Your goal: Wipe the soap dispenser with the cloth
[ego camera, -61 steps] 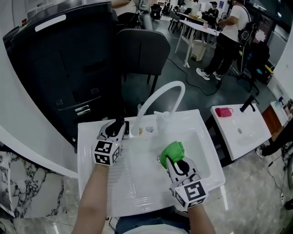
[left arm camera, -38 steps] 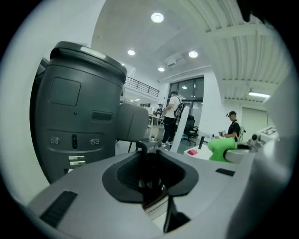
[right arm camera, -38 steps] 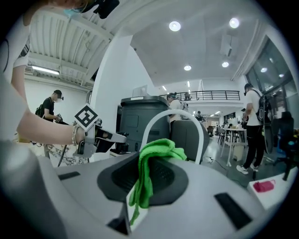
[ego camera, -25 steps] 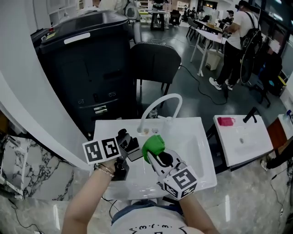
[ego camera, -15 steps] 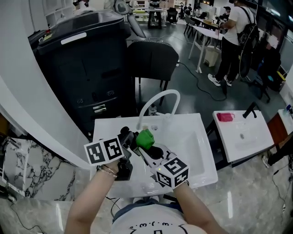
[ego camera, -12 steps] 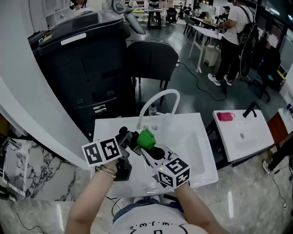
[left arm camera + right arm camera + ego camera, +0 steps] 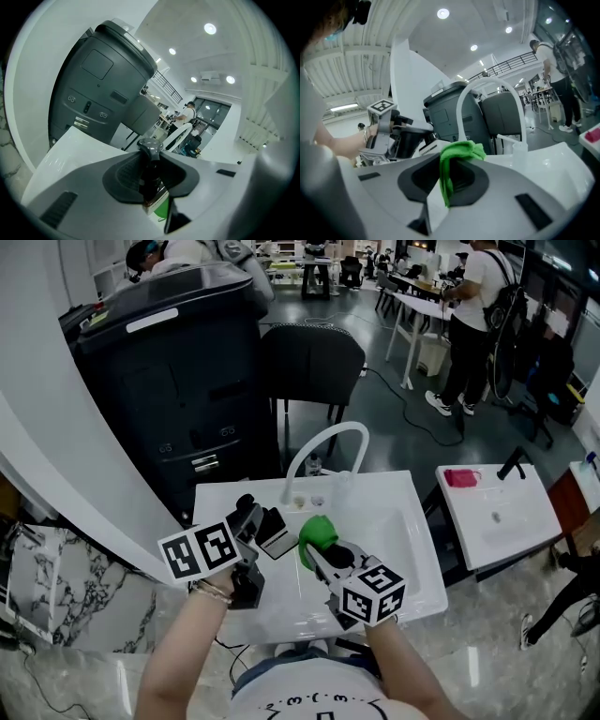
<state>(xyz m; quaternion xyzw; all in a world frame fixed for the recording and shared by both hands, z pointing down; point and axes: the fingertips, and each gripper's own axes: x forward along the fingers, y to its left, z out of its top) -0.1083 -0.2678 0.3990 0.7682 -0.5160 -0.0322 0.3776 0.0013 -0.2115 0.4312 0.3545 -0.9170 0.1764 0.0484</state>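
1. Head view: in the lower middle of the frame, the left gripper [image 7: 255, 524] has its jaws closed on the soap dispenser [image 7: 275, 533]. This dark bottle with a pale label is held tilted above the white sink [image 7: 403, 521]. Just right of it, the right gripper [image 7: 323, 549] pinches the green cloth [image 7: 317, 531]. I cannot tell whether cloth and bottle touch. The arched faucet [image 7: 323, 448] stands behind them.
2. Left gripper view: the jaws stand narrowly apart and press on both sides of the dispenser at frame centre, its pump head on top. A bit of green cloth shows at the lower centre.
3. Right gripper view: the jaws clamp the bunched cloth, which droops between them at centre. The left gripper and the dispenser sit at the left of the frame.
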